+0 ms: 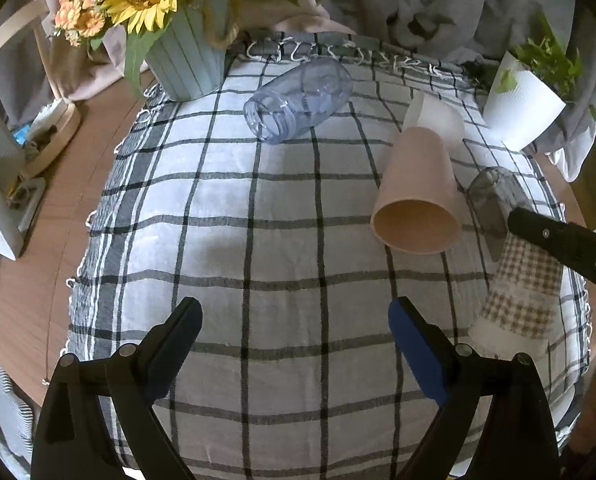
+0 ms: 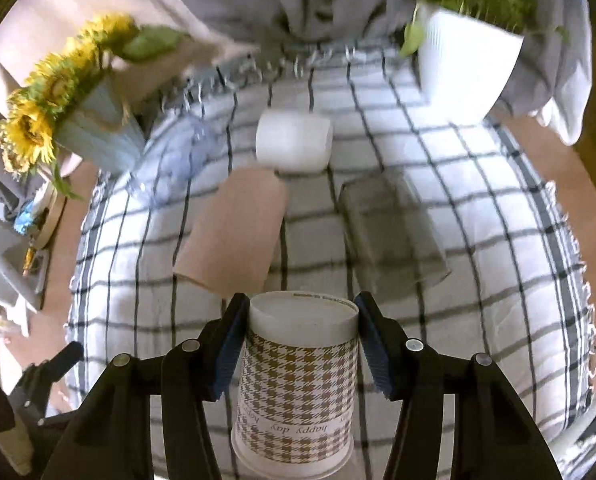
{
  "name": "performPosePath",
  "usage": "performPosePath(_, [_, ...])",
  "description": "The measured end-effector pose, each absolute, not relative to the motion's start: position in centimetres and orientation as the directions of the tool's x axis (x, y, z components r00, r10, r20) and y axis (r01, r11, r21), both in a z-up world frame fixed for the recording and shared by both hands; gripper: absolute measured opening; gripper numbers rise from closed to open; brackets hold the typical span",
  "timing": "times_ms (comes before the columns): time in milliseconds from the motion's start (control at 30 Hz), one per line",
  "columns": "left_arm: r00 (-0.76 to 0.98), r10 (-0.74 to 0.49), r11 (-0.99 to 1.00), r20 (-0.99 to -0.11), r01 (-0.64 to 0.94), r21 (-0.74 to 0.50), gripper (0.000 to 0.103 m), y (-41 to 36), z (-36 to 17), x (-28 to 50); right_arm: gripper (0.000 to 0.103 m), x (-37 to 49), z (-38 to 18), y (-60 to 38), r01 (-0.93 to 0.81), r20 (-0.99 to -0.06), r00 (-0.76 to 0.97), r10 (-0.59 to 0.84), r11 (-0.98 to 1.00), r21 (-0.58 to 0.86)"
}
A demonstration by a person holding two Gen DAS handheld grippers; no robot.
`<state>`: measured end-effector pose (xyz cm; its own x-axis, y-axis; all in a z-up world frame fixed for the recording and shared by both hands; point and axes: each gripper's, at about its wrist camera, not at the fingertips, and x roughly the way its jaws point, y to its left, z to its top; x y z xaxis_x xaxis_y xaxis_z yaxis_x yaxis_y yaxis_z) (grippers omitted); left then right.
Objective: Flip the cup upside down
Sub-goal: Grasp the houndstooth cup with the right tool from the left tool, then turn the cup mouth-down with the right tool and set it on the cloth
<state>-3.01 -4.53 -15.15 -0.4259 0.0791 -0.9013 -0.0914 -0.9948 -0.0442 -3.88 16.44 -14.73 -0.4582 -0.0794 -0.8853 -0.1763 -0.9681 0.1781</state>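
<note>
The houndstooth cup (image 2: 295, 376) stands upside down on the checked cloth (image 2: 478, 216), rim down and base up, between the fingers of the right gripper (image 2: 298, 344). The left pad (image 2: 227, 354) lies against the cup's side; the right pad (image 2: 374, 350) stands just off it, so I cannot tell whether the grip is firm. From the left wrist the same cup (image 1: 518, 292) sits near the cloth's right edge. Beyond it lie a pink cup (image 2: 233, 232) and a grey cup (image 2: 394, 228) on their sides, with a white cup (image 2: 293, 142) behind. The left gripper (image 1: 293, 332) hovers wide open over bare cloth (image 1: 257, 200), holding nothing.
</note>
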Motion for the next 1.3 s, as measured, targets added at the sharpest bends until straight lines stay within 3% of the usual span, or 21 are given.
performPosePath(400, [-0.427, 0.036, -0.999, -0.904, -0.008, -0.035, 0.095, -4.4, -16.7, -3.6, 0.054, -3.2, -15.5, 15.2, -0.21, -0.713, -0.695, 0.097, -0.975, 0.072])
performPosePath(1300, [-0.451, 0.037, -0.999, -0.892, -0.001, -0.041, 0.095, -5.3, -15.1, -1.7, 0.055, 2.4, -16.3, 13.9, -0.176, -0.789, -0.613, 0.032, -0.98, 0.097])
